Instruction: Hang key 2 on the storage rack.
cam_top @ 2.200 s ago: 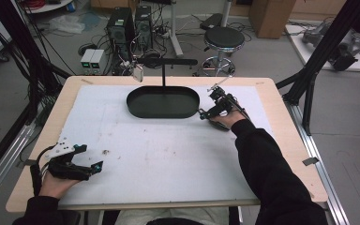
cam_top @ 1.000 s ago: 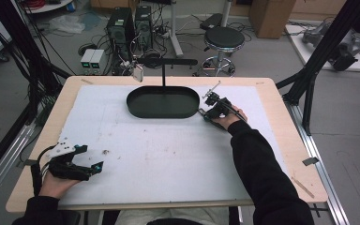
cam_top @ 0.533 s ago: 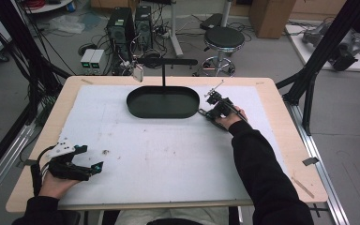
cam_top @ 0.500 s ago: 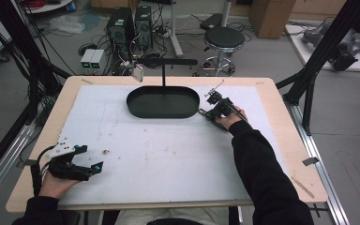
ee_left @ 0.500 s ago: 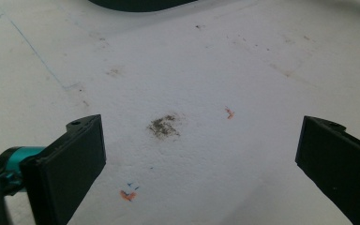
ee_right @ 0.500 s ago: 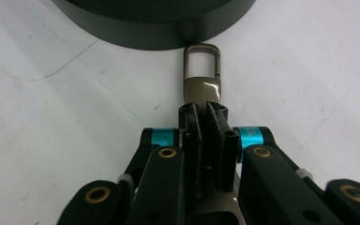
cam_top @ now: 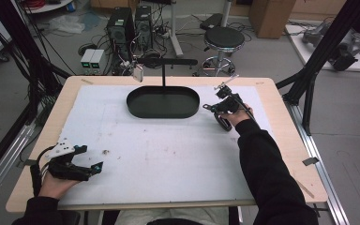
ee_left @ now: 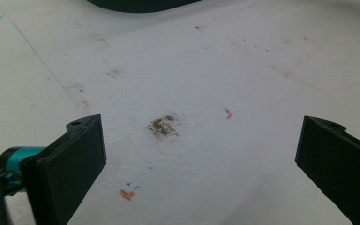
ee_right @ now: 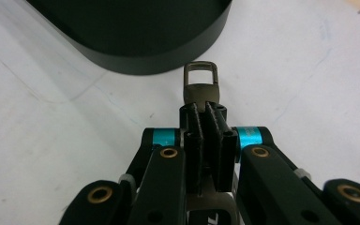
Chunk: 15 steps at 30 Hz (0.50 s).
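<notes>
The right gripper (ee_right: 201, 117) is clamped on a metal clasp (ee_right: 200, 84) beside the black tray (cam_top: 163, 101), so the pickup looks done and placing remains, while the left gripper (ee_left: 201, 154) gapes idle

One metal clasp (ee_right: 200, 86), one black oval tray (cam_top: 163, 101), two hand-held grippers

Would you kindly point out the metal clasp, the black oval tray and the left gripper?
metal clasp (ee_right: 200, 84): right gripper view, its loop end protruding from the shut fingers.
black oval tray (cam_top: 163, 112): high view, the near rim.
left gripper (ee_left: 199, 154): left gripper view, midway between its open fingers.
</notes>
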Tool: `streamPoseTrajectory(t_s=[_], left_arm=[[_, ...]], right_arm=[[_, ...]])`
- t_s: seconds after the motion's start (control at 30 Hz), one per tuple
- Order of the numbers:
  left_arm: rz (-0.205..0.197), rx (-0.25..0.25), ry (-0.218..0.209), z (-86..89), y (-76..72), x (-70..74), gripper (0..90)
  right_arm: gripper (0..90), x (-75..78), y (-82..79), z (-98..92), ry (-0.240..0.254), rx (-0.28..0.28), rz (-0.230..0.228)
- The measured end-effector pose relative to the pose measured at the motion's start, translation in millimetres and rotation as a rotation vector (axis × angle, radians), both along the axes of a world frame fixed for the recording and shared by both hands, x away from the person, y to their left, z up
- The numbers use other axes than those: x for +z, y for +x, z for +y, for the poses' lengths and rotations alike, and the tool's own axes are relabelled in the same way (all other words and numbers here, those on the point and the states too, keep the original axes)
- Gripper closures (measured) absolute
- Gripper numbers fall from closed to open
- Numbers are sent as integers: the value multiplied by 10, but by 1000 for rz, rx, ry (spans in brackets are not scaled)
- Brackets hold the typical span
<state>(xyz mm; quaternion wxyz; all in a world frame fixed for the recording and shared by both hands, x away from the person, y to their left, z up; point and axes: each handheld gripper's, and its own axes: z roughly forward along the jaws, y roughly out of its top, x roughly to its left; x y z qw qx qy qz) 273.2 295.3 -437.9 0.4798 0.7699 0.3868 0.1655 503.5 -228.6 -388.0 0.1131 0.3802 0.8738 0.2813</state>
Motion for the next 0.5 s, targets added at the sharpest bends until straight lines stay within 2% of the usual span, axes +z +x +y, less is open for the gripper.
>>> streamPoseTrajectory(t_s=[0.03, 0.07, 0.13, 0.17, 0.2, 0.27, 0.33, 0.5], left_arm=[[0, 0, 0, 0, 0, 0, 24], [0, -1, -1, 0, 0, 0, 23], [1, -2, -2, -1, 3, -2, 23], [1, -2, -2, -1, 3, -2, 24], [1, -5, 0, -2, 4, -2, 24], [2, -6, 2, -2, 4, -3, 24], [3, -7, 2, -8, 3, -6, 24], [4, -8, 3, -8, 5, -7, 24]], right_arm=[[862, 0, 0, 0, 0, 0, 0], [862, 65, -27, -34, 29, -4, -7], [862, 131, -62, -57, 50, -1, -19], [862, 131, -62, -57, 50, -1, -19], [861, 188, -98, -65, 59, 1, -41], [861, 209, -113, -65, 62, 1, -50], [860, 283, -163, -56, 77, 8, -78], [860, 352, -211, -33, 105, 17, -99]])
